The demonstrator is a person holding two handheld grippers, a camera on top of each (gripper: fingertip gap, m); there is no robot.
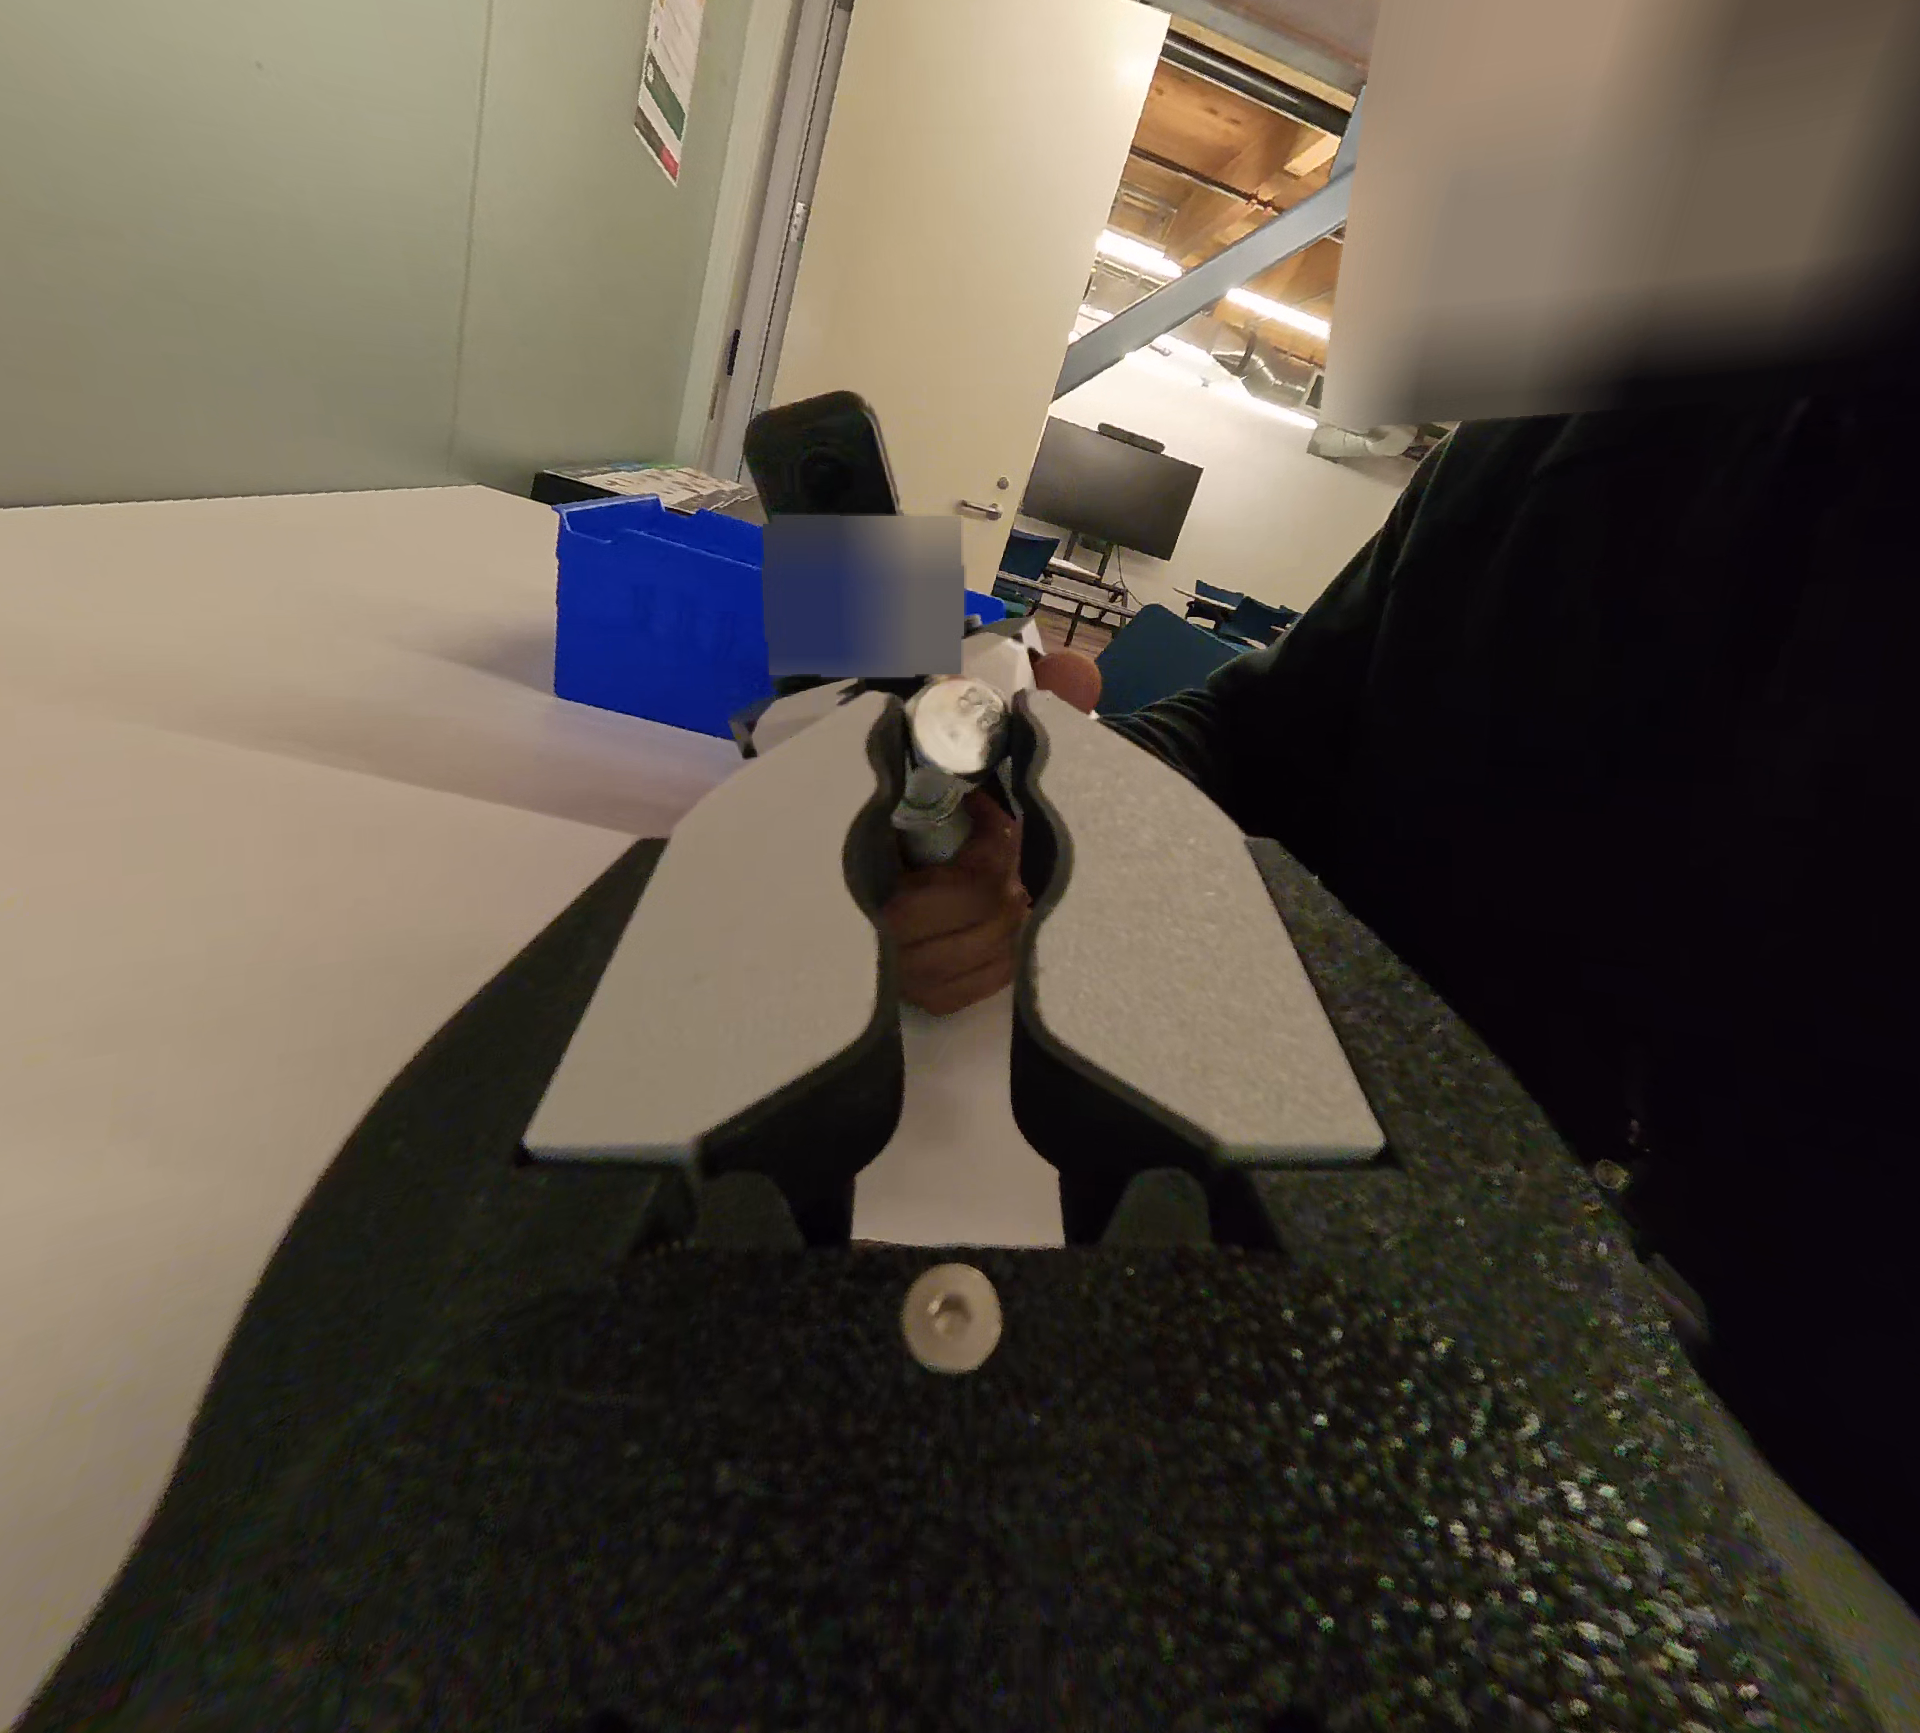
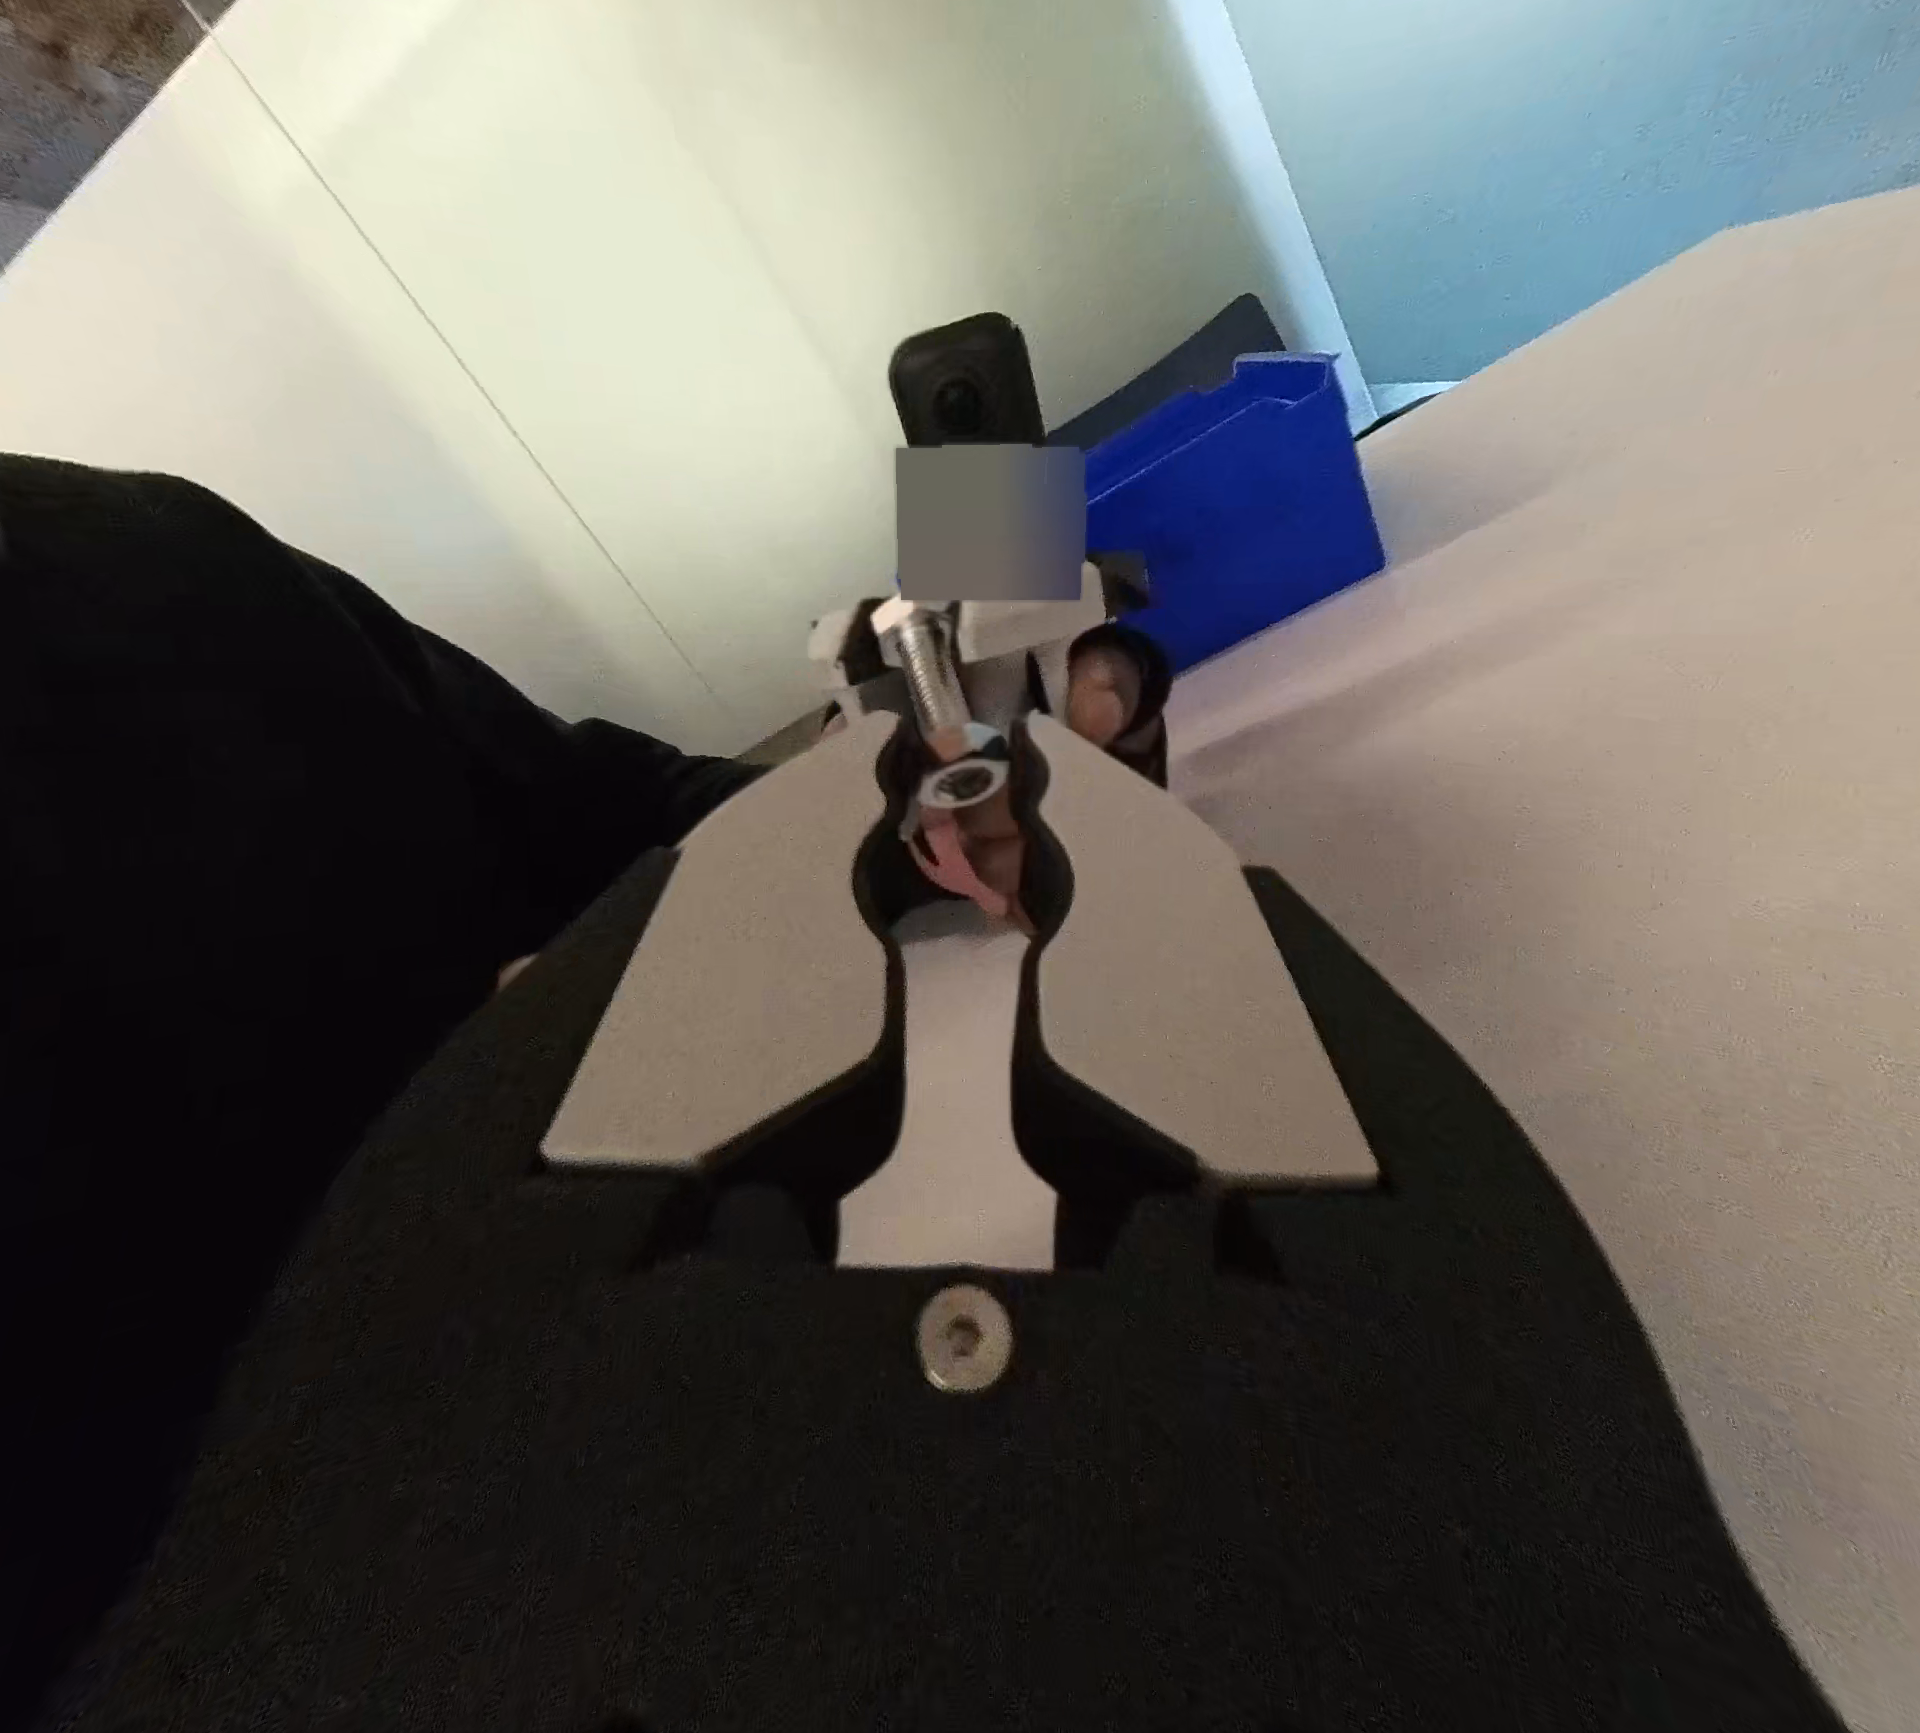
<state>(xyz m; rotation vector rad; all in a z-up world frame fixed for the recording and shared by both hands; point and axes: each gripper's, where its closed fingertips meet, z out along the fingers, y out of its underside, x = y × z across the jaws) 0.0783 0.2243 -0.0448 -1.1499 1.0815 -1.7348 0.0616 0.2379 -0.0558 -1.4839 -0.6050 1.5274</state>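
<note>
Your left gripper point(image 1: 958, 733) has its jaws closed on the hexagonal head of a silver threaded steel bolt point(image 1: 954, 727), a dark pad pressing on either side of the head, while the shank runs down and away from the jaws toward your other gripper. Your right gripper point(image 2: 961, 774) faces it from the opposite end, and its jaws clamp a silver hexagonal metal nut point(image 2: 971, 774) sitting on the tip of that same bolt, so the bolt spans the short space between both sets of jaws, held above the white table point(image 1: 260, 800). A small pink strip point(image 2: 951, 862) hangs just below the nut, between the right jaws. Beyond the jaws in both views sits a bright blue plastic bin point(image 1: 655, 613) on the table, well apart from the bolt. Your dark sleeve point(image 1: 1558, 696) lies beside the jaws.
</note>
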